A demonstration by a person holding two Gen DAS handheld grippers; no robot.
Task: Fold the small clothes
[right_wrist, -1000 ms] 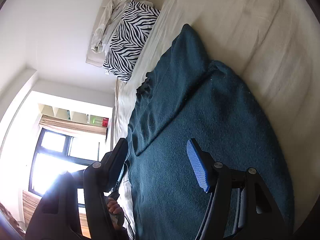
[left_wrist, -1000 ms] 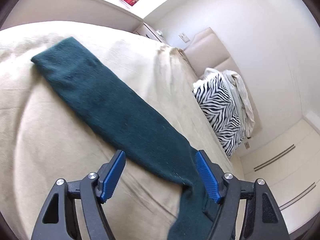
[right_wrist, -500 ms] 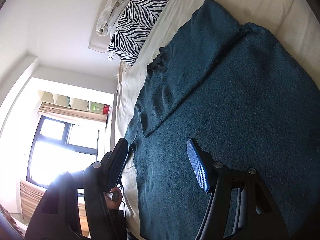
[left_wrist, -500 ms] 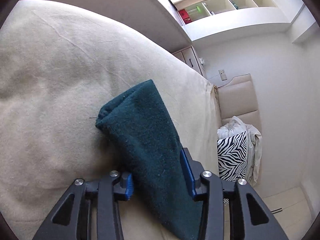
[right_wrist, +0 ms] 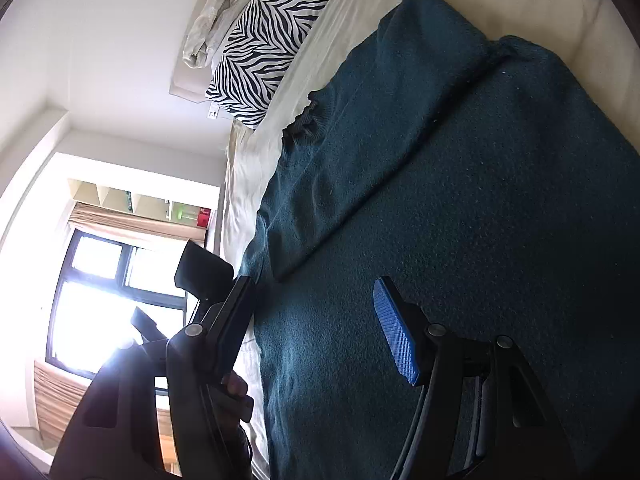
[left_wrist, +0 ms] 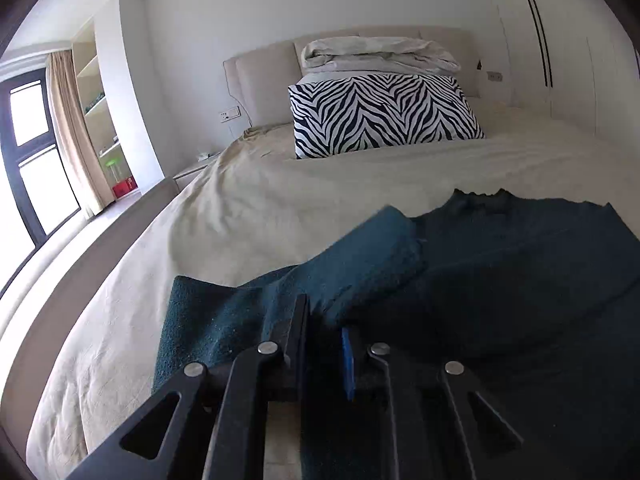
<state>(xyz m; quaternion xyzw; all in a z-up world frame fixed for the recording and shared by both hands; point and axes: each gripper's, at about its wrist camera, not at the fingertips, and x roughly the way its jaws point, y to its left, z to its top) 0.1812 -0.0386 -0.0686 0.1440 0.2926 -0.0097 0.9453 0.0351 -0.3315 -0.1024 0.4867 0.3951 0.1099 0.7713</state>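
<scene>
Teal knit fills the lower half of what you see through your left wrist camera: the sweater [left_wrist: 520,264] lies on the cream bedsheet [left_wrist: 248,216], and your left gripper [left_wrist: 326,344] is pinching one sleeve [left_wrist: 360,264], its fingers closed down on the fabric with only a narrow strip of cloth between them. The pinched sleeve is draped across the body of the sweater, its cuff end pointing toward the head of the bed. Beyond it, a zebra-striped pillow [left_wrist: 380,114] stands against the padded headboard [left_wrist: 260,80], with a rumpled pale duvet [left_wrist: 376,54] piled on top of it. A window [left_wrist: 32,152] and open shelves [left_wrist: 100,112] sit at the far left.

Through your right wrist camera, the sweater [right_wrist: 460,200] spreads across most of the frame, one sleeve folded over the body in a long diagonal. Your right gripper [right_wrist: 316,324] hangs over the fabric with its fingers spread wide and nothing between them. The same pillow [right_wrist: 264,36] shows at the top.
</scene>
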